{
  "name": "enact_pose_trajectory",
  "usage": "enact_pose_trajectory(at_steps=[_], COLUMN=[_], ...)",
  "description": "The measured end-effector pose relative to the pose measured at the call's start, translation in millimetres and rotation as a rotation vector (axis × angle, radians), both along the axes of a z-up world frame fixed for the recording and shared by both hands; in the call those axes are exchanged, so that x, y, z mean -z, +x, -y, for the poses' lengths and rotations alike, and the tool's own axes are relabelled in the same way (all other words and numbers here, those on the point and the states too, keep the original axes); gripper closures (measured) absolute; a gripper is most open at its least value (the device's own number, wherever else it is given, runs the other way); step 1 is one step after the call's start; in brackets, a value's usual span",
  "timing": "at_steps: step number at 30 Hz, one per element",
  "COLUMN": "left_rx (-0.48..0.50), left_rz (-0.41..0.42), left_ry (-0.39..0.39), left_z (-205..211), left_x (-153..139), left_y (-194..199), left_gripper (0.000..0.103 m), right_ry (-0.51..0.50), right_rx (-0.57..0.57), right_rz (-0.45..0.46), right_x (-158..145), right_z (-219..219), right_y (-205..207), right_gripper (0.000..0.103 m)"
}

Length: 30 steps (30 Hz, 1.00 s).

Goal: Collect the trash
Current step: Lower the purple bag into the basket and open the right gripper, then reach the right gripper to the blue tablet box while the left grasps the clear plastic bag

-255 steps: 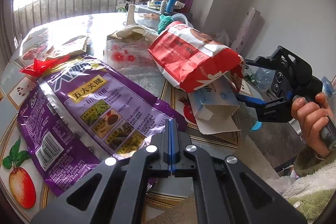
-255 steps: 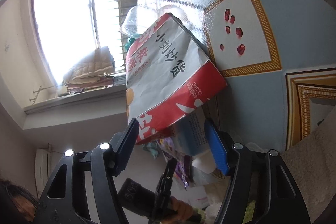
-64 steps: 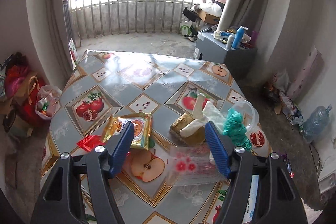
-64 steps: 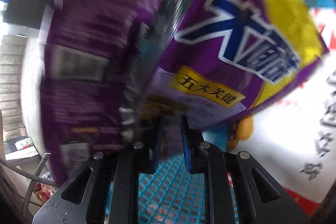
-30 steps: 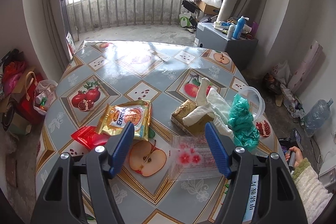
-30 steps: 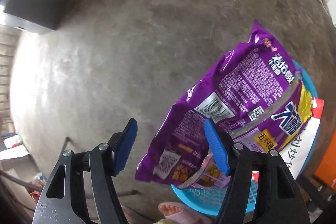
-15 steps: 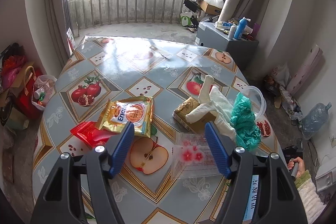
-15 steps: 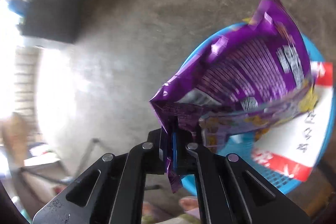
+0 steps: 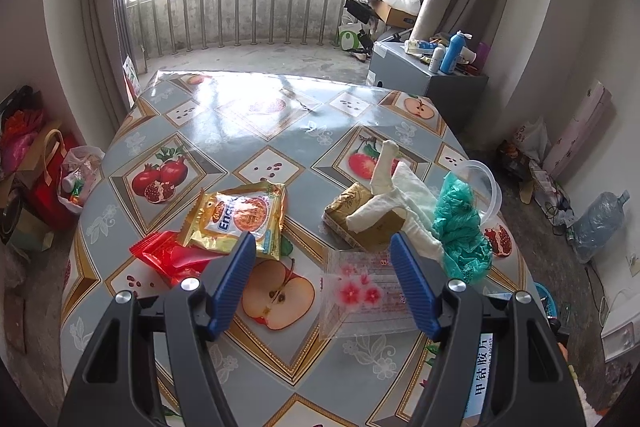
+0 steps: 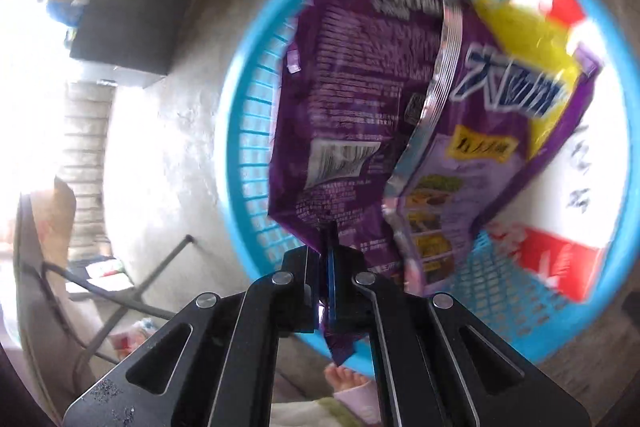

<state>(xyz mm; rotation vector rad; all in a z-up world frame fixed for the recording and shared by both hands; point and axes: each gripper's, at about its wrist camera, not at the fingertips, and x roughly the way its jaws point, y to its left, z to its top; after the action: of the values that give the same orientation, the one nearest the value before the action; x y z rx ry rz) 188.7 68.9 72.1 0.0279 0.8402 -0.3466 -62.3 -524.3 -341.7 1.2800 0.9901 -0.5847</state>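
In the right wrist view my right gripper (image 10: 328, 267) is shut on a corner of a large purple snack bag (image 10: 360, 99), which hangs over a round blue basket (image 10: 248, 131) on the floor. A red and white paper bag (image 10: 560, 247) lies in the basket under it. My left gripper (image 9: 322, 281) hovers open above the table (image 9: 248, 115) with nothing between its fingers. Below it lie a yellow biscuit wrapper (image 9: 240, 215), a red wrapper (image 9: 168, 255), a clear flowered bag (image 9: 364, 295), a brown tissue pack with white paper (image 9: 372, 215) and a green plastic bag (image 9: 460, 227).
A clear plastic tub (image 9: 484, 187) stands at the table's right edge. A grey cabinet (image 9: 428, 79) with bottles stands behind the table, bags (image 9: 44, 171) on the floor to the left. A person's bare foot (image 10: 344, 379) is by the basket.
My right gripper went from open to shut on the purple bag's corner and swung it over the basket. The left gripper stayed open above the table.
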Motion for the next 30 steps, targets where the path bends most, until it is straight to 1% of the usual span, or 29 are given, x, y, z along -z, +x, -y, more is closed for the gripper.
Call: enact_pose_trajectory(at_steps=[2,5,7,9,12,13,14,15,16,17,18,21,25,29,30], left_rx=[0.002,-0.004,-0.01,-0.013,-0.012,-0.009,-0.007,-0.003,0.001,0.005,0.008,0.013,0.026,0.051,0.058], left_rz=[0.002,0.0,-0.003,-0.007,-0.006,-0.007,-0.007,-0.007,-0.007,-0.006,-0.004,0.002,0.008,0.013,0.018], left_ry=[0.004,0.007,0.009,0.011,0.009,0.007,0.006,0.004,0.003,0.002,0.001,-0.012,-0.046,-0.072,-0.075], left_z=[0.6,-1.5,-3.3,-4.3,-4.9,-4.7,-4.5,-4.0,-3.8,-3.9,-4.0,-6.7,-12.0,-15.9,-17.7], left_x=[-0.3,0.2,1.0,1.2,0.7,0.7,0.8,0.9,0.8,0.7,0.6,-0.6,-2.1,-2.0,-1.9], left_y=[-1.3,-2.7,-2.7,-2.4,-1.6,-1.8,-1.9,-2.1,-3.1,-4.2,-5.7,-9.8,-17.2,-28.9,-32.9], left_gripper=[0.035,0.035,0.035,0.035,0.035,0.035,0.035,0.035,0.035,0.035,0.035,0.034,0.034,0.033,0.032], right_ry=[0.037,0.032,0.051,0.078,0.097,0.108,0.12,0.127,0.128,0.118,0.099,0.052,-0.023,-0.138,-0.169], right_rx=[-0.002,-0.034,-0.023,0.0,0.02,0.019,0.017,0.017,0.017,0.019,0.025,0.012,-0.008,0.015,0.015], right_rz=[-0.041,-0.149,-0.183,-0.186,-0.171,-0.171,-0.167,-0.155,-0.145,-0.132,-0.11,-0.055,-0.012,0.053,0.067], right_x=[13.0,28.5,38.9,47.1,48.2,47.1,46.2,42.2,37.5,32.3,25.2,-7.4,-52.9,-113.4,-129.6], right_z=[4.6,6.8,10.1,15.2,21.6,23.3,25.7,25.7,28.8,33.8,34.0,31.7,22.9,9.0,1.8], right_y=[5.1,18.5,25.2,27.4,31.6,30.9,32.7,31.7,32.2,34.6,33.6,31.1,23.0,2.2,-9.9], right_gripper=[0.102,0.102,0.102,0.102,0.098,0.095,0.094,0.089,0.07,0.057,0.047,0.047,0.046,0.046,0.045])
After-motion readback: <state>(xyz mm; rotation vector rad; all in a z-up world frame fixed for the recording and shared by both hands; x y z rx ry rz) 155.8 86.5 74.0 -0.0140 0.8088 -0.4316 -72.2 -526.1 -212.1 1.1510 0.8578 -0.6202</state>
